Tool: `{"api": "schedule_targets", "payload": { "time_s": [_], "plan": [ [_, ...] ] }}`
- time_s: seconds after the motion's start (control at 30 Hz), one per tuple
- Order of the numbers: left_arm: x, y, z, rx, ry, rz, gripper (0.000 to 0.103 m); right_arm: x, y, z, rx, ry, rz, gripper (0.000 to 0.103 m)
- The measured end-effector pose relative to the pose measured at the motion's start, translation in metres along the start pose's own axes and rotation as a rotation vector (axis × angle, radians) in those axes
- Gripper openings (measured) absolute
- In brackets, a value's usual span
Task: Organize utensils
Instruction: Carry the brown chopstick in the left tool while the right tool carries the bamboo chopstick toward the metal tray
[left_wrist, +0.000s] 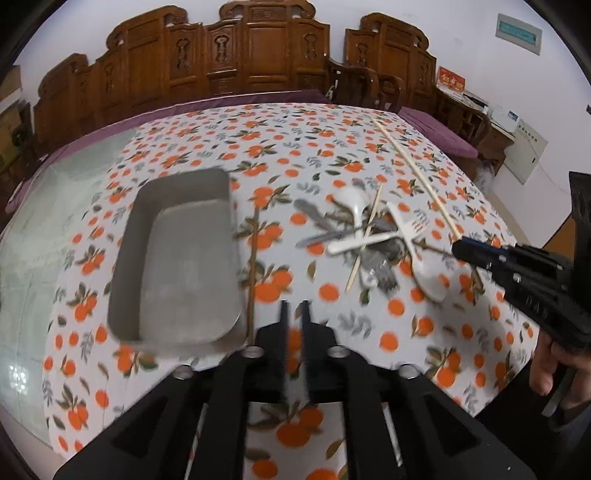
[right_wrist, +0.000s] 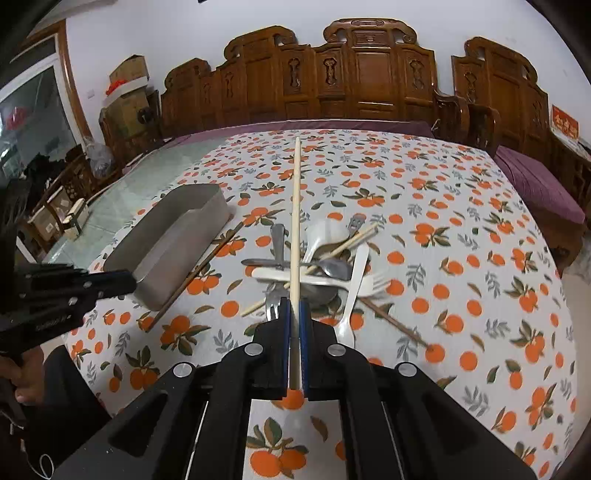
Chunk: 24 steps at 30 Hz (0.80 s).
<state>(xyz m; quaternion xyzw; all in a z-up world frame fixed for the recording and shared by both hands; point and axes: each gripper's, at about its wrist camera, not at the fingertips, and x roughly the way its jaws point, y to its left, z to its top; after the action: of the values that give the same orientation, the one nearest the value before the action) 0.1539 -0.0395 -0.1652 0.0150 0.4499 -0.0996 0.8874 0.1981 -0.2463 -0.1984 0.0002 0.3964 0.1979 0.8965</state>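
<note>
Held chopstick: a pale wooden chopstick (right_wrist: 295, 229) is clamped near its lower end in the right hand-held gripper (right_wrist: 294, 314); its shaft runs toward 12 o'clock in the right wrist view, lifted above the pile.
Right hand-held gripper: jaws closed tight on the chopstick, nothing else between them.
Utensil pile: white plastic spoons (right_wrist: 320, 236), a white plastic fork (right_wrist: 321, 280), metal cutlery (right_wrist: 277, 243) and another pale chopstick (right_wrist: 351, 242) lie crossed on the desk (right_wrist: 461, 236), just beyond the right gripper's tips.
Metal tray: an empty rectangular steel tray (left_wrist: 177, 258) sits at about 10 o'clock of the pile, near but apart from it.
Dark chopstick: a brown chopstick (left_wrist: 252, 273) lies just beside the tray's right wall, outside it.
Left hand-held gripper: jaws (left_wrist: 294, 325) slightly parted and holding nothing; it hangs over the cloth at 5 o'clock of the tray.
Step in hand: likely carrying the picked chopstick from the pile to the tray.
Next move: swing the chopstick toward 10 o'clock, line it with the tray's long side, lower it inside the walls, then part the jaws.
</note>
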Motion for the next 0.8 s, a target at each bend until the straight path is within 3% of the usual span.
{"api": "schedule_targets", "payload": {
  "time_s": [0.07, 0.23, 0.57, 0.6, 0.7, 0.8],
  "plan": [
    [-0.003, 0.003, -0.014, 0.003, 0.002, 0.02, 0.029, 0.003, 0.0, -0.007, 0.002, 0.003, 0.001, 0.006],
    [0.019, 0.011, -0.034, -0.003, 0.056, 0.059, 0.029, 0.019, -0.001, -0.021, 0.016, 0.03, 0.01, 0.006],
    [0.063, 0.02, -0.035, 0.002, 0.106, 0.124, 0.027, 0.013, 0.008, -0.024, -0.01, 0.02, 0.016, 0.006],
    [0.064, 0.02, -0.034, -0.003, 0.106, 0.12, 0.026, 0.012, 0.009, -0.023, -0.011, 0.019, 0.017, 0.006],
    [0.066, 0.022, -0.033, -0.012, 0.106, 0.11, 0.004, 0.01, 0.01, -0.023, -0.015, 0.017, 0.019, 0.006],
    [0.064, 0.019, -0.033, 0.002, 0.12, 0.106, 0.003, 0.009, 0.012, -0.023, -0.018, 0.018, 0.019, 0.006]
  ]
}}
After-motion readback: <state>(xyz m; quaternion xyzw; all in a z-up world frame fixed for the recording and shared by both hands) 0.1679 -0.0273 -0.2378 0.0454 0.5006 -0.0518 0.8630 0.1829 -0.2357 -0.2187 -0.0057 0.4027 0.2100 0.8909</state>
